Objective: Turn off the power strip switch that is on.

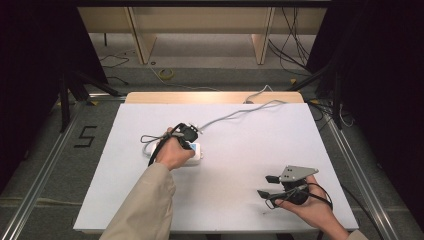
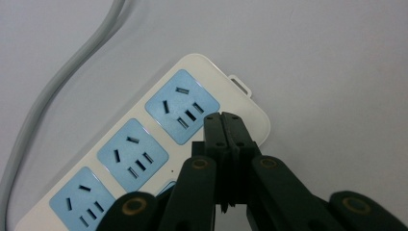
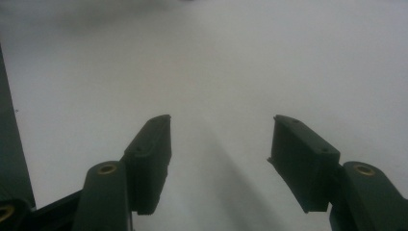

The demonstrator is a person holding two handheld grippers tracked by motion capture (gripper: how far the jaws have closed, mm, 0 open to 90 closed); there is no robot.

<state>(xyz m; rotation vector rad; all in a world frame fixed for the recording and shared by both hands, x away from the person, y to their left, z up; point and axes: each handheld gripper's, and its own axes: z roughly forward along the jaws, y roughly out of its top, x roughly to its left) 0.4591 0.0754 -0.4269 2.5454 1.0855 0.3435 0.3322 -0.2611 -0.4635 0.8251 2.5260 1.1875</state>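
1. Power strip (image 2: 144, 144): white casing, blue socket faces, lying flat on the surface (image 1: 240, 150) at about 9 o'clock from its centre. In the high view it sits under the left hand (image 1: 172, 152).
2. Its grey cord (image 1: 235, 114) runs off toward 1 o'clock and over the far edge of the surface. A loop of cable lies just beside the strip at 9 o'clock; whether that is the strip's cord or the tool's I cannot tell.
3. Handling, as a judgement: rigid plastic shell, light to moderate weight, smooth and likely slippery under hard pads. The cord is flexible and will drag or swing the strip if lifted by one end. Best hold looks like across the narrow width of the casing, away from the socket faces; the small tab at the rounded end is too slight to trust.
4. Left tongs (image 2: 223, 120): pressed together, nothing between them, tips over the strip's end socket face near its rounded end. Contact not certain.
5. Right tongs (image 3: 219, 139): spread wide, nothing between, over bare surface at about 4 o'clock, well apart from the strip, held in the right hand (image 1: 312, 205).
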